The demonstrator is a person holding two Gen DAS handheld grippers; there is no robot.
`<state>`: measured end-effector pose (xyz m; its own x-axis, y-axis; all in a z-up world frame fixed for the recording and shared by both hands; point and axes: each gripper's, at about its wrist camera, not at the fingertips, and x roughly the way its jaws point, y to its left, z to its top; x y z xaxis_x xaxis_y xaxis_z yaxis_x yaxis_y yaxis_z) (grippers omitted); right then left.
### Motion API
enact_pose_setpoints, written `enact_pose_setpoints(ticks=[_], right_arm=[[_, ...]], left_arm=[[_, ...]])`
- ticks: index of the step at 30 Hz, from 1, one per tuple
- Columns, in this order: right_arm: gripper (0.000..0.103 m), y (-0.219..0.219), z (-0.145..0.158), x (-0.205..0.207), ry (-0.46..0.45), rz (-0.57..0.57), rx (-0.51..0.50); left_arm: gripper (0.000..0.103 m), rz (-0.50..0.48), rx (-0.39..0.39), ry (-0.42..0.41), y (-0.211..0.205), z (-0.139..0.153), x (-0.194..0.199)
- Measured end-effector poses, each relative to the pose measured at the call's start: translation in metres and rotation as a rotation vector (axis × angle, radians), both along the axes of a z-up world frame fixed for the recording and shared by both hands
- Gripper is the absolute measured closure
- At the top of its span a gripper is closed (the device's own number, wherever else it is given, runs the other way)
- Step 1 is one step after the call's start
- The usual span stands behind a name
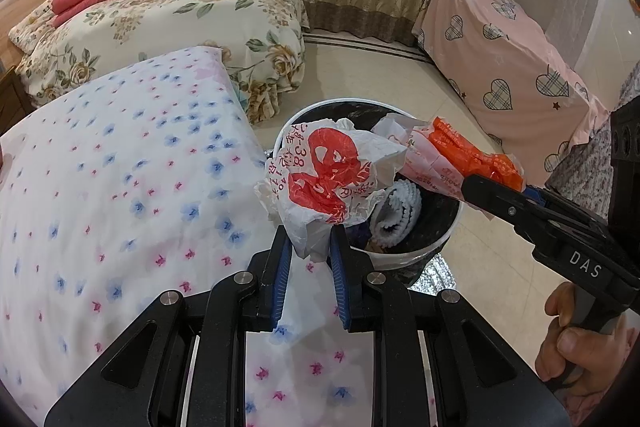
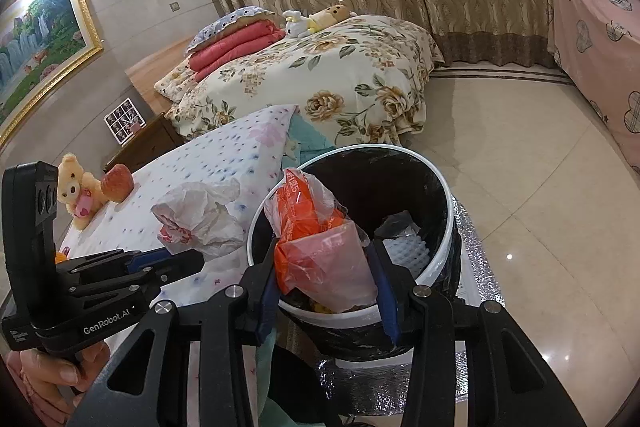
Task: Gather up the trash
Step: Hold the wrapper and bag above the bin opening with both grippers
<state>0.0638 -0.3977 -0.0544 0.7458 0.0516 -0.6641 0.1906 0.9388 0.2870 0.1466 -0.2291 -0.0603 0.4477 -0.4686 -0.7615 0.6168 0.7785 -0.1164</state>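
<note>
A crumpled white-and-red bag [image 1: 320,179] hangs pinched in the left gripper [image 1: 310,255] at the bin's [image 2: 440,251] nine o'clock edge, over the flowered bedsheet [image 1: 120,187]. The right gripper [image 2: 326,267], angled downward, clamps an orange plastic bag [image 2: 312,227] above the bin's mouth.

Even indoor light, glare on glossy floor [image 2: 508,255], fisheye-dark corners, sharp focus
</note>
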Motion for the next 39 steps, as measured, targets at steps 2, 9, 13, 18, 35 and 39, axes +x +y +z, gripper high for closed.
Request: enact_pose_setpoints(ticks=[2,9,13,18,35,39], right_arm=[[0.061,-0.001,0.000,0.001,0.002,-0.002,-0.003],[0.061,-0.004,0.001,0.003,0.006,-0.006,-0.007],[0.061,-0.006,0.001,0.004,0.007,-0.007,-0.007],[0.061,-0.011,0.000,0.006,0.012,-0.009,-0.008],[0.061,-0.017,-0.003,0.010,0.024,-0.012,-0.010],[0.061,-0.019,-0.005,0.013,0.031,-0.010,-0.013]], left_arm=[[0.084,-0.001,0.001,-0.001,-0.001,0.000,0.001],[0.084,-0.008,0.004,-0.008,-0.007,0.002,0.003],[0.084,-0.010,0.007,-0.011,-0.009,0.003,0.004],[0.084,-0.011,0.006,-0.007,-0.011,0.004,0.006],[0.084,-0.023,0.023,0.004,-0.025,-0.001,0.016],[0.084,-0.023,0.024,0.009,-0.027,-0.003,0.019]])
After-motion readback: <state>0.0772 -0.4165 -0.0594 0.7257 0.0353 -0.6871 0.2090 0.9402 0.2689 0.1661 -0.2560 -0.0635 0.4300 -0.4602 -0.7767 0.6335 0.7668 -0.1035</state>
